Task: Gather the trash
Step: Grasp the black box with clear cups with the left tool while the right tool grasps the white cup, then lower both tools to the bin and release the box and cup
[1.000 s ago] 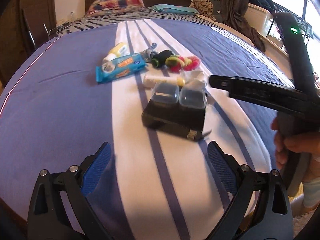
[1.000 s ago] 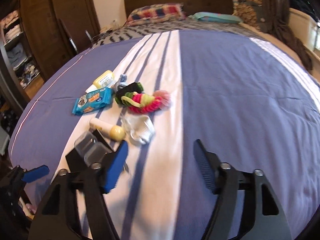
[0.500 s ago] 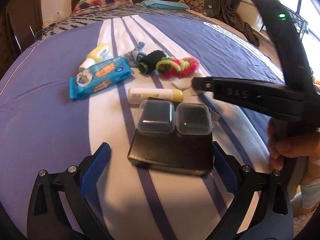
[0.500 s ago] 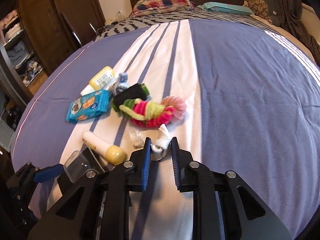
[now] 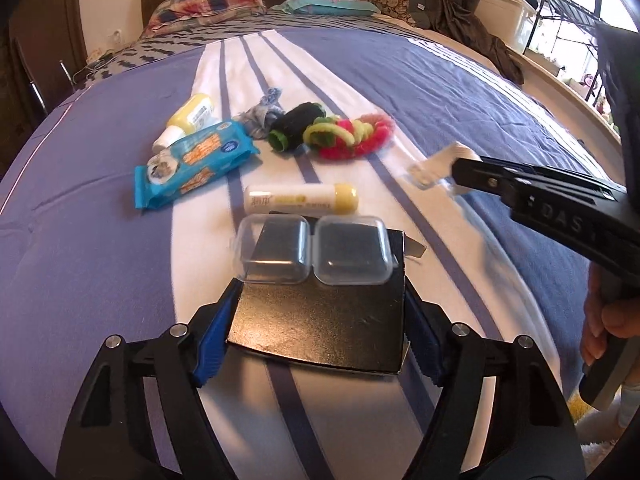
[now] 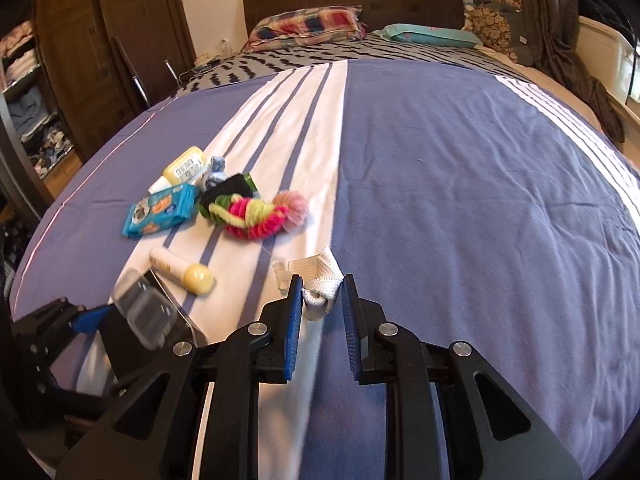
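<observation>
Two grippers grip: left gripper (image 5: 318, 332) clamps the black box (image 5: 320, 320), right gripper (image 6: 320, 304) pinches the white wrapper (image 6: 320, 280)

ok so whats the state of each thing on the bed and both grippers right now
left gripper: fingers against both sides of the black box, seemingly gripping
black box: flat on bed
clear case: lying open on box
right gripper: shut on white wad
white wad: crumpled, pinched
wipes pack: flat, sealed
yellow-capped tube: on its side, capped
</observation>
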`<state>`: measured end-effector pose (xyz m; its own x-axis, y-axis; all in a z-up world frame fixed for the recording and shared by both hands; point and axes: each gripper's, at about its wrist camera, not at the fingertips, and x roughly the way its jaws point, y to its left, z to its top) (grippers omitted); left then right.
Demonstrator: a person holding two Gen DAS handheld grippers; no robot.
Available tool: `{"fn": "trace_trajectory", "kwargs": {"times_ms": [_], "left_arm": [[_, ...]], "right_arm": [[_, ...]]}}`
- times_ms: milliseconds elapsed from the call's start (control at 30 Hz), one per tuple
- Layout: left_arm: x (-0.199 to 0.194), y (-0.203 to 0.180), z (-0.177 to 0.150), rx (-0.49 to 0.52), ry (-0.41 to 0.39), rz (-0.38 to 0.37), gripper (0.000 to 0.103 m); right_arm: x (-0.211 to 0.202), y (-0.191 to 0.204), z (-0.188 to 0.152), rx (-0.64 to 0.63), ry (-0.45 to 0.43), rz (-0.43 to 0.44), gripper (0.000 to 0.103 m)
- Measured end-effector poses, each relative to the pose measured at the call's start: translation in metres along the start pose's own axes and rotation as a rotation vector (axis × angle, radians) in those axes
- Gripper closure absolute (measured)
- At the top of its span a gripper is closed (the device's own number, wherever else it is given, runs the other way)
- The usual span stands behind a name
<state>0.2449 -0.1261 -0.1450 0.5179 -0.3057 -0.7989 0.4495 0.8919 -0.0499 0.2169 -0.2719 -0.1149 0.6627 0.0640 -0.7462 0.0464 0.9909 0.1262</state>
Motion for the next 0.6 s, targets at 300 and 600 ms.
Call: {"fn": "trace_trajectory", "kwargs": {"times_ms": [300,600], "left_arm": [[-0.037,-0.006,-0.041,-0.025,-0.055,0.072,0.032],[-0.093,-0.021,-0.087,-0.050,-0.096,0.088,0.032]], "right_arm": [[-0.041,0.006,-0.040,-0.005,-0.028,0.014,0.082],[-0.087,0.024,-0.079,-0.015,-0.047,0.041,0.082]]}}
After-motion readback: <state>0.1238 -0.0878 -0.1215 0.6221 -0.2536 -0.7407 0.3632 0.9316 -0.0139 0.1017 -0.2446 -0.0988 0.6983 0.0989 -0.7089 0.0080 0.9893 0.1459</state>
